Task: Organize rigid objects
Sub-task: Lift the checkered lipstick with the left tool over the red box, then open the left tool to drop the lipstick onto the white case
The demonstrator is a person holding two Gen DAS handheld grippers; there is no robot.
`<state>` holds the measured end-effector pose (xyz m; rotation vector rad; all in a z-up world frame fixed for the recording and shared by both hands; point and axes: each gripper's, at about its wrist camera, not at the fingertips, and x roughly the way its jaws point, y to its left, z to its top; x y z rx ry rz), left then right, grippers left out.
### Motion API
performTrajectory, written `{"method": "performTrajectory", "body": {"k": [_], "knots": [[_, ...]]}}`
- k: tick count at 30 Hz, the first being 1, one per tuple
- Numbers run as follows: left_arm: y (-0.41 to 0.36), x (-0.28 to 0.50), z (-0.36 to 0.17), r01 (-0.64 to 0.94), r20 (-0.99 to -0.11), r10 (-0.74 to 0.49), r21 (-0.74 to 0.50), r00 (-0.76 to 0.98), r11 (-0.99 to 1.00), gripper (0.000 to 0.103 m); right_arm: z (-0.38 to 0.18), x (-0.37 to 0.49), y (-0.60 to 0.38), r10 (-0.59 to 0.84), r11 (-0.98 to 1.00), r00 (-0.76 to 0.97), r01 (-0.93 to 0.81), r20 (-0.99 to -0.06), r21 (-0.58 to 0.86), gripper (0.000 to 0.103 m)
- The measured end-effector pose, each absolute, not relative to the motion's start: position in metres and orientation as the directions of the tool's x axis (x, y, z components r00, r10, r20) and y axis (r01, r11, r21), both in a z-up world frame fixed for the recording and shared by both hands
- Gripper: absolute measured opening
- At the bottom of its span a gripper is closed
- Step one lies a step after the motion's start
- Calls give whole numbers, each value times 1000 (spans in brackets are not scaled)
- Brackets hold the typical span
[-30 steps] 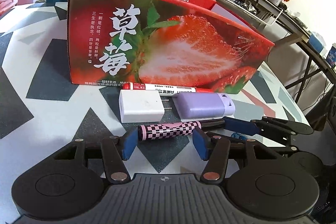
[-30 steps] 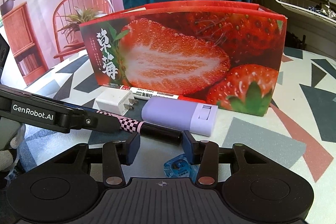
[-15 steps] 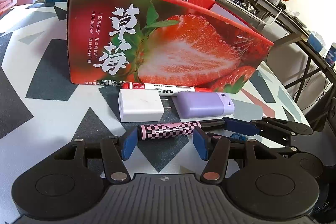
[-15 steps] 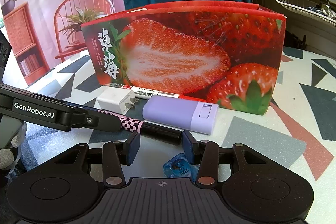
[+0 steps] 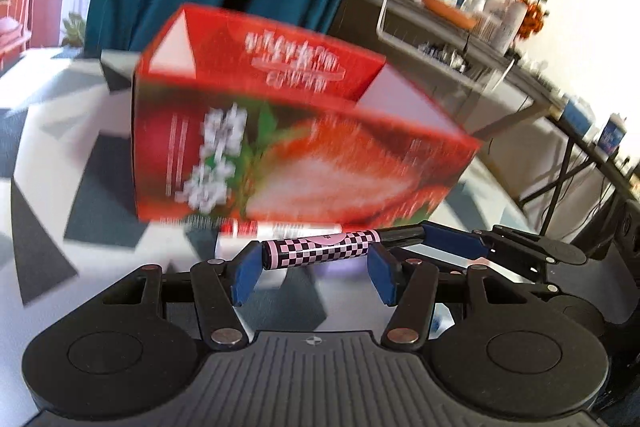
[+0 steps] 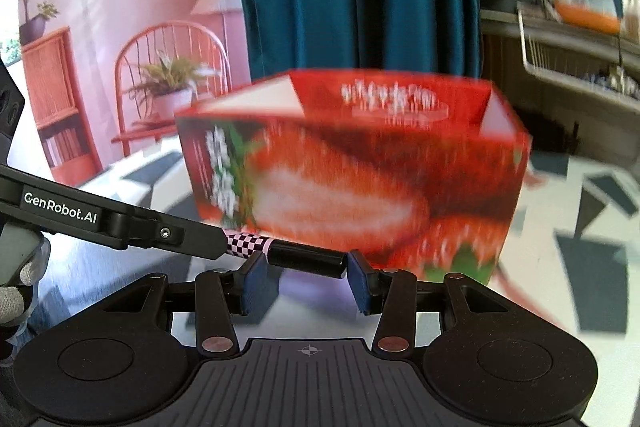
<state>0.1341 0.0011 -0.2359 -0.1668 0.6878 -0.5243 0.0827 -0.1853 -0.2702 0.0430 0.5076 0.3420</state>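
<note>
Two sets of jaws of mine share one pen [image 5: 320, 249]: the left jaws [image 5: 316, 277] are clenched end-on around its pink-and-black checkered half, and the right jaws [image 6: 307, 277] are clenched the same way around its plain black half [image 6: 306, 259]. In each wrist view the pen lies crosswise, from 9 to 3 o'clock, level with my blue pads [image 5: 244, 277], and it hangs clear of the patterned bench [image 5: 44, 163].

What matters next is the strawberry box [image 5: 288, 147], which stands at 12 o'clock from both jaws, open at the top, with its long side roughly parallel to the pen. That match suits a drop over the near wall, I judge, since the pen need not be turned first. Neither hand looks clearly nearer to the box; in the left view the right gripper reaches in from about 3 o'clock.

A red-and-white marker [image 5: 280, 228] lies on the bench against the foot of the box, just beyond the pen. Everything past my jaws is blurred.
</note>
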Motion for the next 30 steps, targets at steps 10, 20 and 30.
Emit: {"method": "performTrajectory", "body": {"k": [10, 20, 30], "knots": [[-9, 157, -164, 416, -459, -486, -251, 744, 874, 59, -202, 118, -189, 330, 943, 878, -325, -346, 72, 46], [-19, 238, -174, 378, -581, -508, -339, 636, 862, 59, -203, 202, -205, 302, 953, 823, -250, -480, 170, 46], [-26, 271, -204, 341, -660, -484, -345, 575, 875, 59, -229, 231, -207, 293, 955, 766, -201, -572, 219, 46]]}}
